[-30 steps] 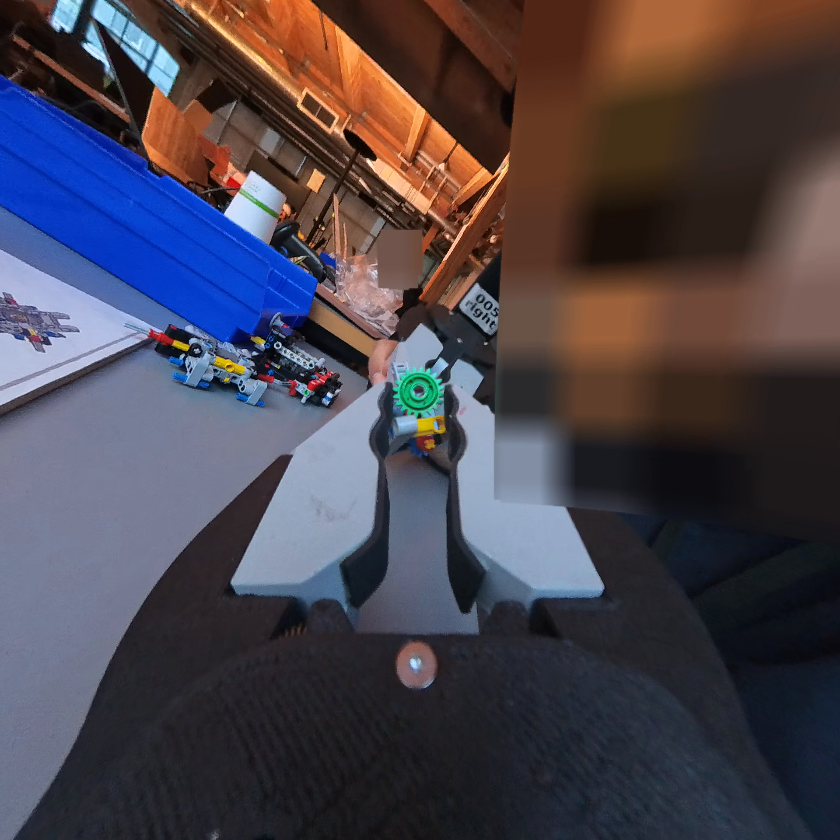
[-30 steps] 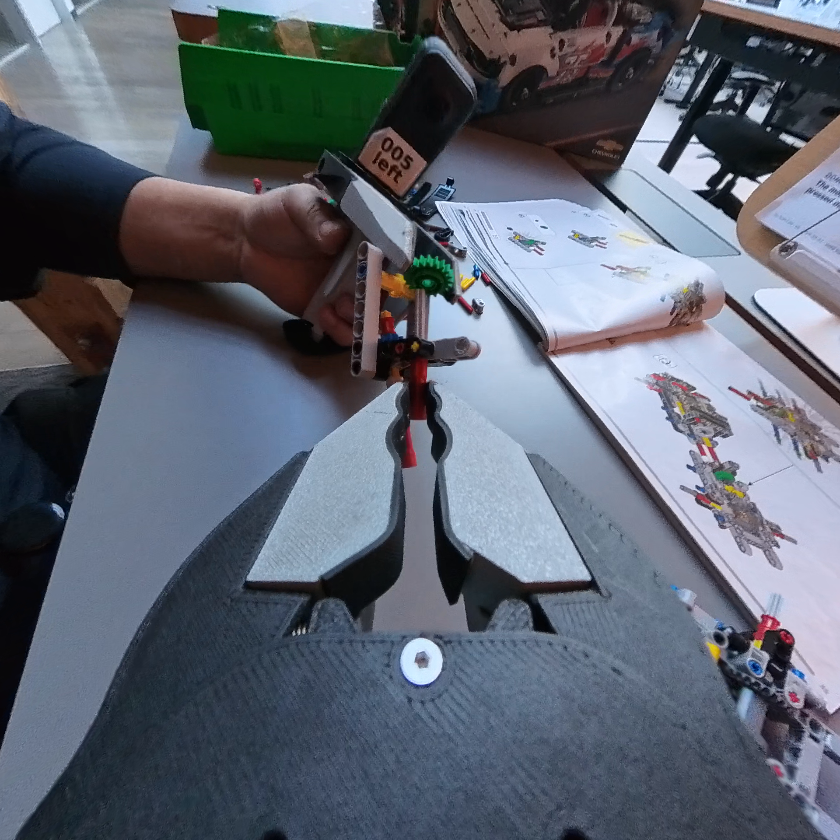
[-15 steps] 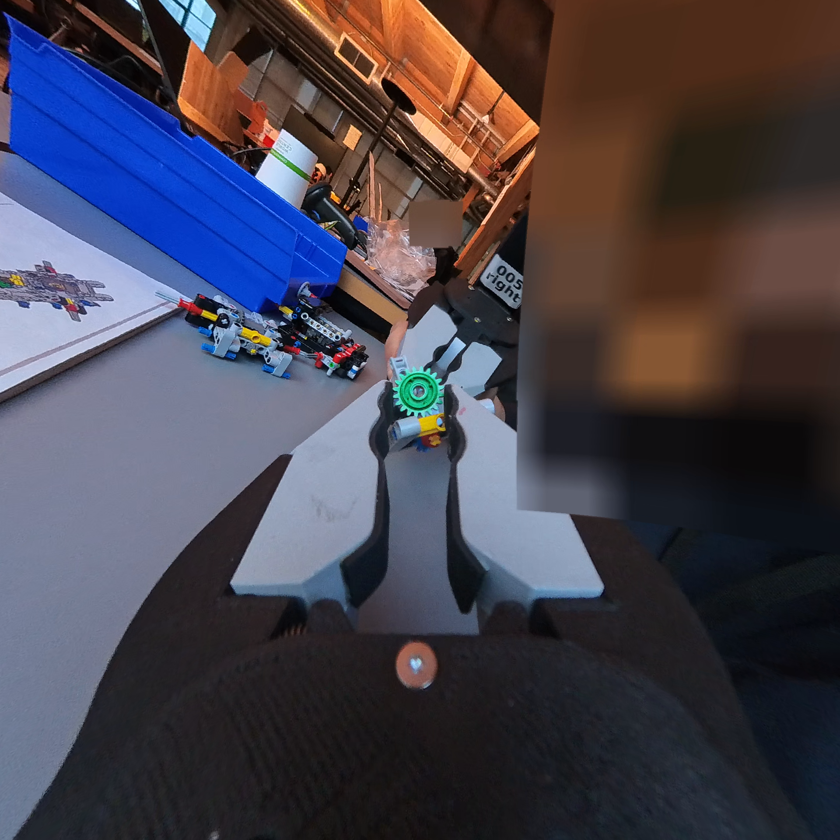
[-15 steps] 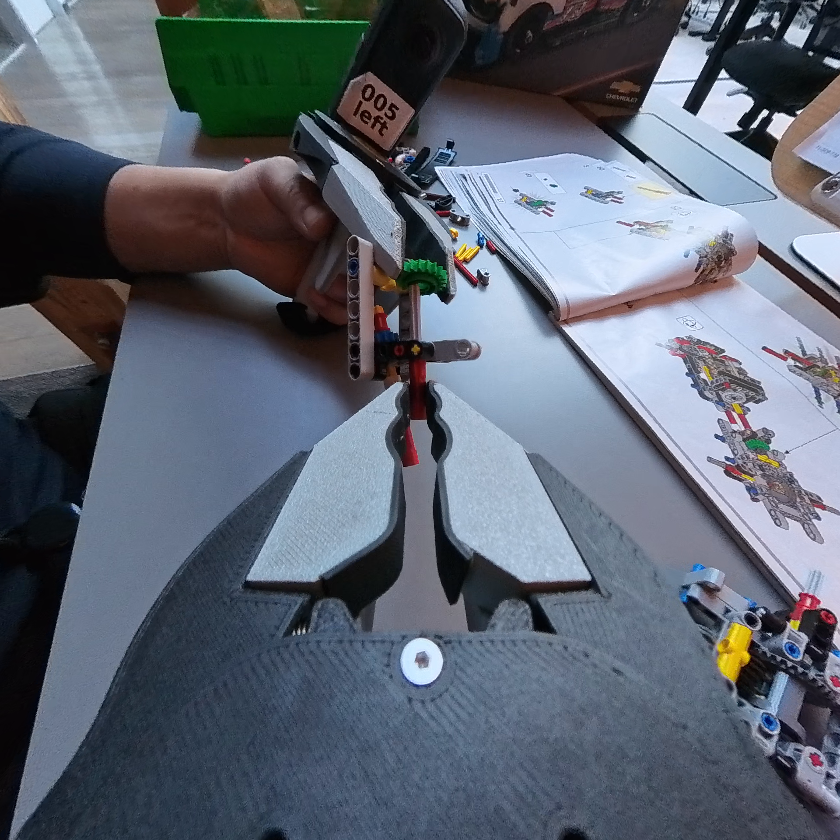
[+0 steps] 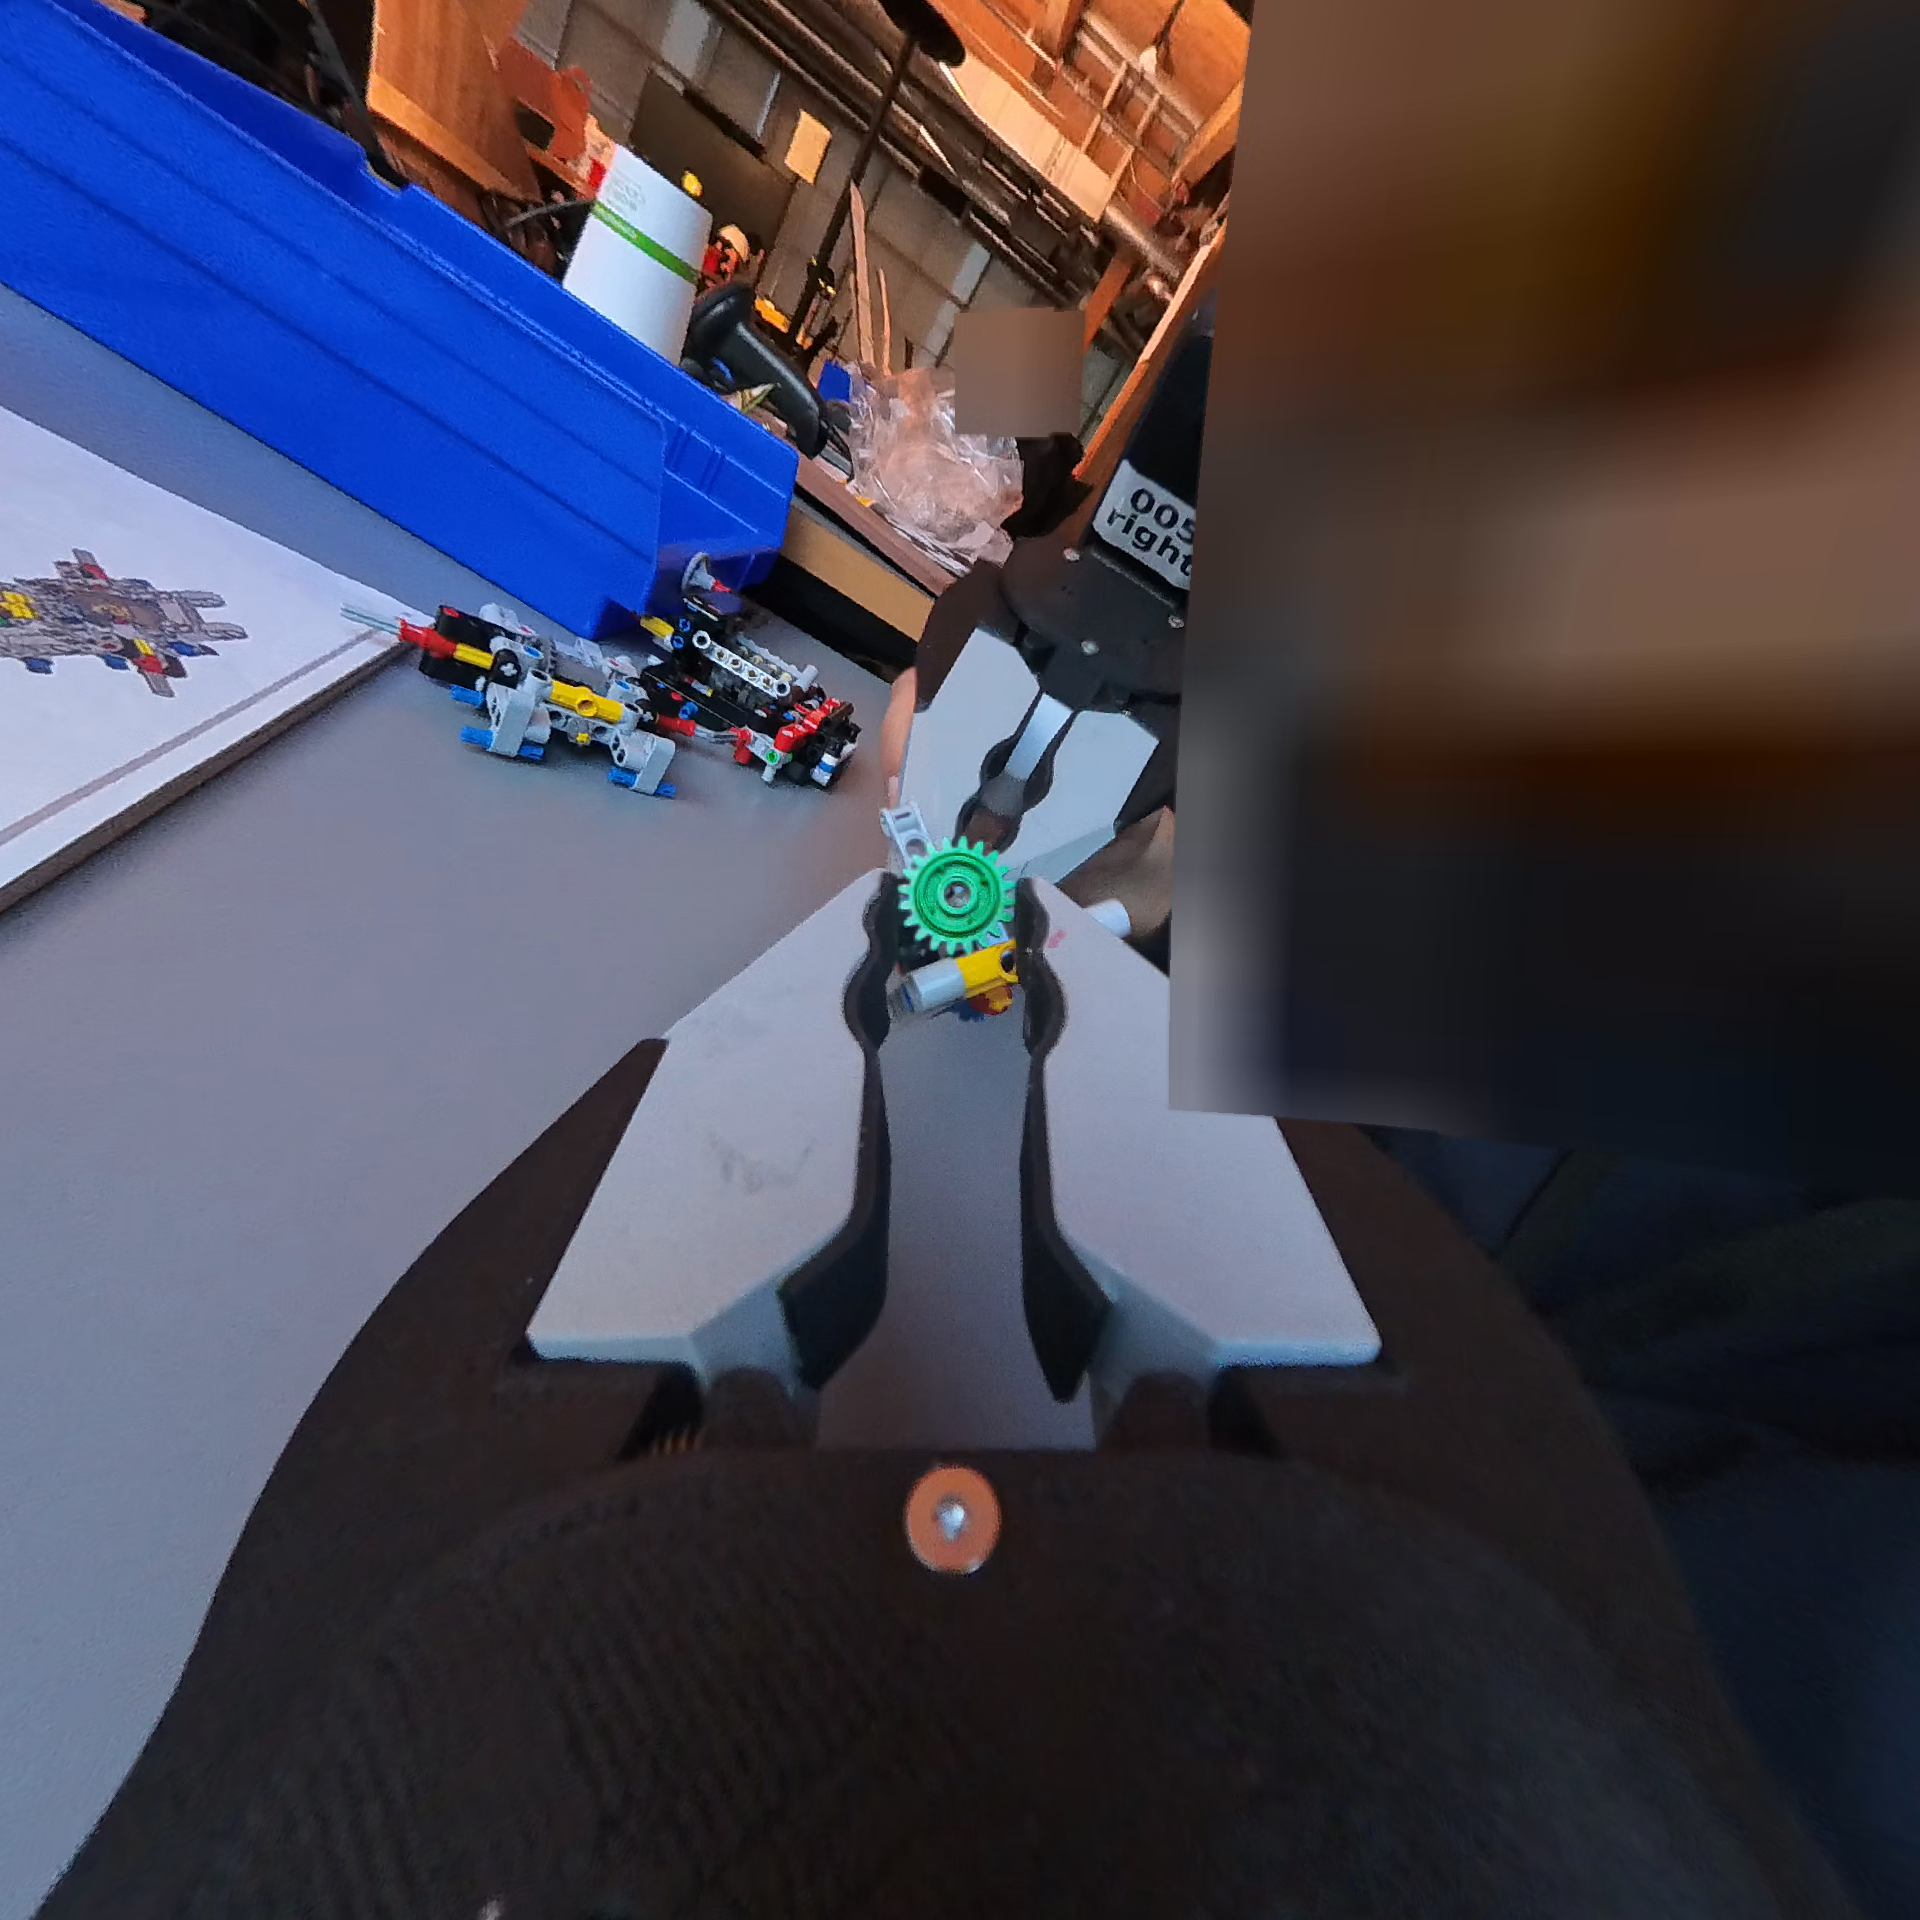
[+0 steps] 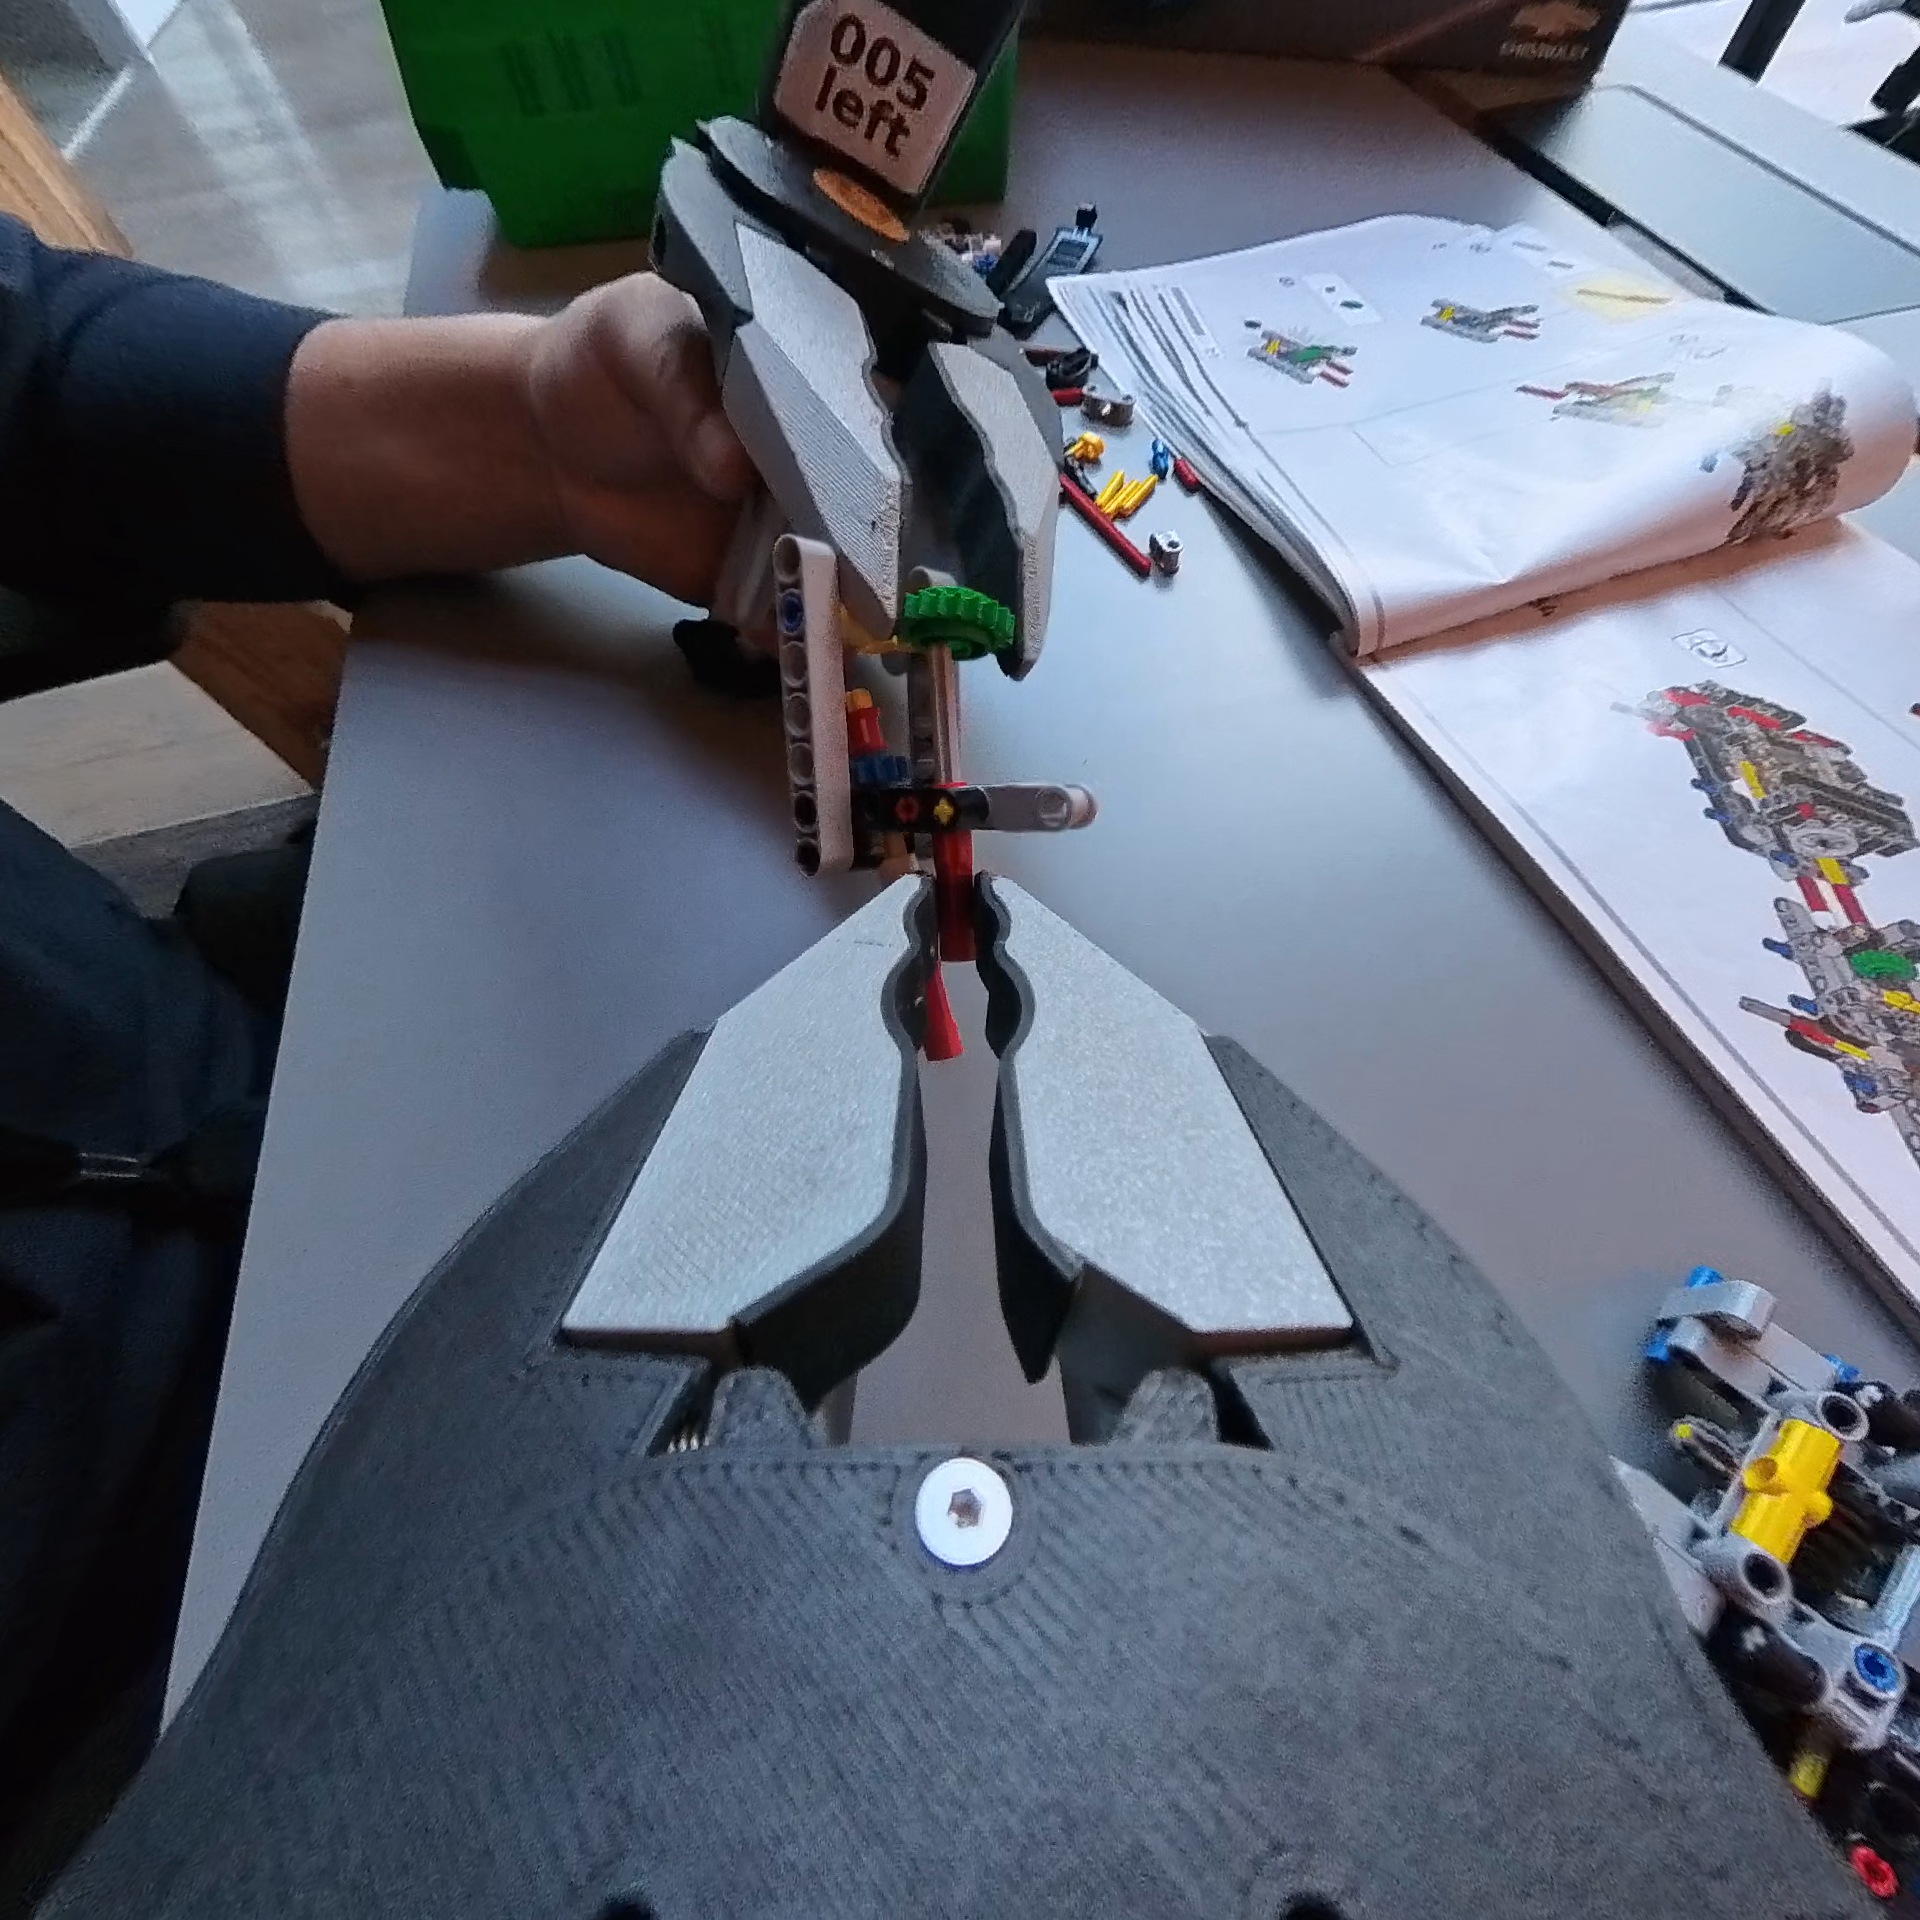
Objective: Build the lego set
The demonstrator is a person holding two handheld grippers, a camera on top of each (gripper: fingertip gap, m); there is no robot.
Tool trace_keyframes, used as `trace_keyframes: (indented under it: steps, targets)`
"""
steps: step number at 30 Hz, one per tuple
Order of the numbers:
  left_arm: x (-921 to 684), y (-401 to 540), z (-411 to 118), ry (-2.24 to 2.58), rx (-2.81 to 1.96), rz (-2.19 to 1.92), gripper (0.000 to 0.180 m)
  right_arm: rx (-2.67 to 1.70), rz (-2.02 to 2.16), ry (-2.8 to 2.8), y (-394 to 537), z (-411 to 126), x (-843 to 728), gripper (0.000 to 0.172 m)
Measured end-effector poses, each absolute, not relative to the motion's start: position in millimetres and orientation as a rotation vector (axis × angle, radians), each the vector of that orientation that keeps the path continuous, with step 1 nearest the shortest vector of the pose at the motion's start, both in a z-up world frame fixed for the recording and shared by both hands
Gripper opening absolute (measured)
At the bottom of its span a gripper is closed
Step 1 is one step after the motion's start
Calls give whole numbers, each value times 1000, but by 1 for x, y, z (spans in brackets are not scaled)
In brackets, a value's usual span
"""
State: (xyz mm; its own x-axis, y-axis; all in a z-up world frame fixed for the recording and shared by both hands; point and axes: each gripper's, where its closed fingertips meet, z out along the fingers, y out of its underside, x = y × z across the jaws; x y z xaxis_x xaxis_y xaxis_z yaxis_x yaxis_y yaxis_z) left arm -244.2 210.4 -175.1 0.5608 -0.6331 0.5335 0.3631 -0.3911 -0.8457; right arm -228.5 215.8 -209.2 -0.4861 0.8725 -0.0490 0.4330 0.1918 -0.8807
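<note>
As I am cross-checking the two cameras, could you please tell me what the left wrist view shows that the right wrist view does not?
Only the left wrist view shows the blue bin and the white canister. Only the right wrist view shows the green bin, the open instruction booklet, and the red axle pinched in the right gripper. Both show the grey table, the left gripper clamping the brick assembly with its green gear.

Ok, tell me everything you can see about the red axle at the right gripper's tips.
The red axle is a thin, plastic-looking rod, roughly upright in the right wrist view. The right gripper pinches it, pads against both sides. Its far end meets the black cross piece of the brick assembly held by the left gripper; its near end lies between the fingers.
</note>
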Motion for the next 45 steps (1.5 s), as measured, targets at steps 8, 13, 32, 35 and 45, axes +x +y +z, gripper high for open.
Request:
trace_keyframes:
  steps: [8, 13, 32, 35, 45]
  targets:
    - [-240, 211, -187, 239, -1753, -1045, 18, -1282, 1194, -2077, 216, -223, -224, 3]
    - [-239, 212, -200, 257, -1853, -967, 18, -1270, 1066, -2131, 219, -236, -224, 3]
    - [-241, 207, -205, 440, -1872, -775, 18, -1150, 964, -2182, 218, -258, -229, 3]
    - [-241, 207, -205, 441, -1873, -767, 18, -1188, 1135, -2141, 216, -248, -230, 3]
    - [-249, 211, -194, 356, -1805, -797, 18, -1218, 1334, -2037, 216, -226, -232, 3]
